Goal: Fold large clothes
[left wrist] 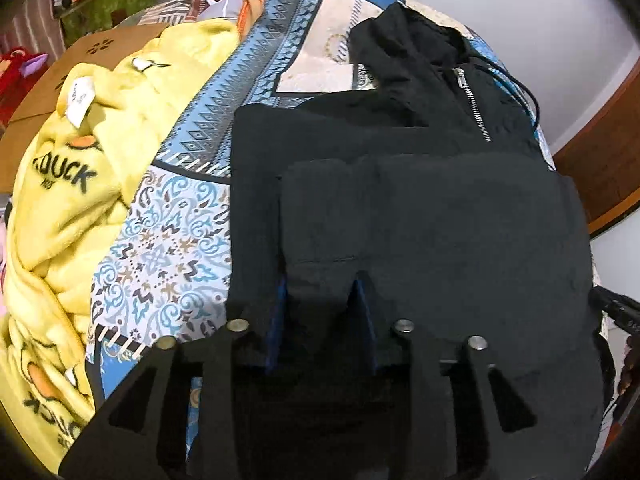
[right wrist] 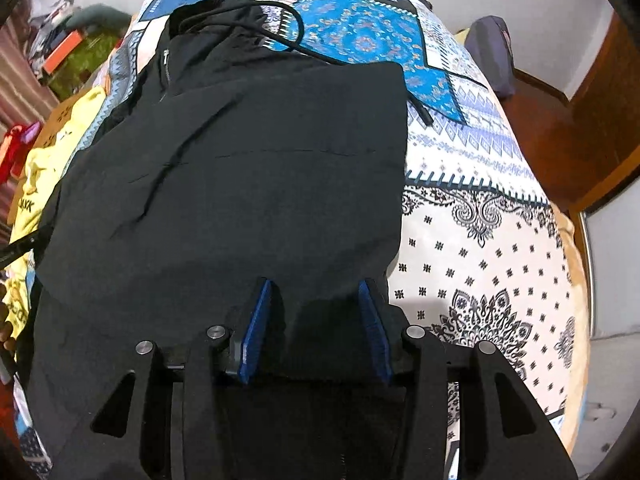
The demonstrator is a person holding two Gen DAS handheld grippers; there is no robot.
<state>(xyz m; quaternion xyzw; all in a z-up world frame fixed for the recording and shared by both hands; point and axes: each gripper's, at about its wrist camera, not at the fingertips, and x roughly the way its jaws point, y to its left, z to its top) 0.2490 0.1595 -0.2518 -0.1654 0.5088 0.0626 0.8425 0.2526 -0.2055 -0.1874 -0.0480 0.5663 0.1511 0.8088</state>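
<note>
A black zip-up hoodie [left wrist: 440,220] lies on a patterned bedsheet [left wrist: 172,240], its lower part folded up over the chest and its hood and zipper [left wrist: 468,96] at the far end. My left gripper [left wrist: 322,280] points down at the near edge of the fold. Black cloth fills the gap between its blue pads, and it is shut on that cloth. In the right wrist view the hoodie [right wrist: 240,180] spreads out ahead, its drawstring [right wrist: 420,108] trailing onto the sheet. My right gripper [right wrist: 316,286] is shut on a bunch of the hoodie's near edge.
A yellow duck-print blanket [left wrist: 80,180] is heaped on the left side of the bed, next to a cardboard box [left wrist: 60,80]. Bare bedsheet [right wrist: 480,240] stretches to the right of the hoodie. Beyond it are a wooden bed frame [right wrist: 560,140] and a dark cushion [right wrist: 492,52].
</note>
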